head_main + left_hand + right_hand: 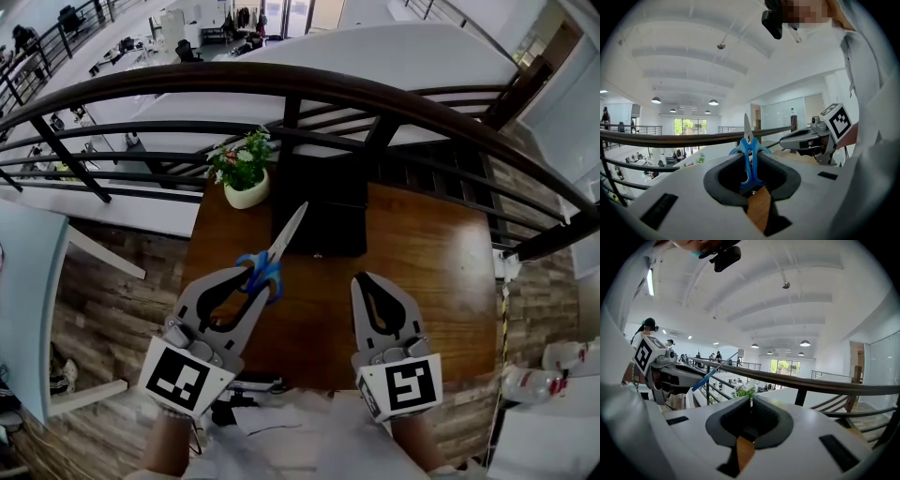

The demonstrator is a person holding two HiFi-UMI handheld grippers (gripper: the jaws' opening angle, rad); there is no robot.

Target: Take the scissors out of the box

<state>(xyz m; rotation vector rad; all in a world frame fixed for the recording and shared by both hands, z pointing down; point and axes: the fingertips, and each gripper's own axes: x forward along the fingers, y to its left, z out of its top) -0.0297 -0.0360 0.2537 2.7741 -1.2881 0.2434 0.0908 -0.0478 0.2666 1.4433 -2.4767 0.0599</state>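
The room is a high gallery under a white vaulted ceiling, with one dark curved railing (281, 86) running beyond both claws and an open hall below it. The floor (103, 319) is wood plank. One brown wooden table (422, 281) lies under and ahead of the claws. One black box (323, 211) sits on it, straight ahead of the claw tips. One potted plant (246, 173) stands just beside the box, ahead of the left claw (251, 286).

There are two claws, side by side and apart. The left claw is clamped on the blue handles of the single pair of scissors (286, 239), which are out of the box, blades together and pointing away from the claw. The right claw (368, 281) has its jaws together with nothing between them.
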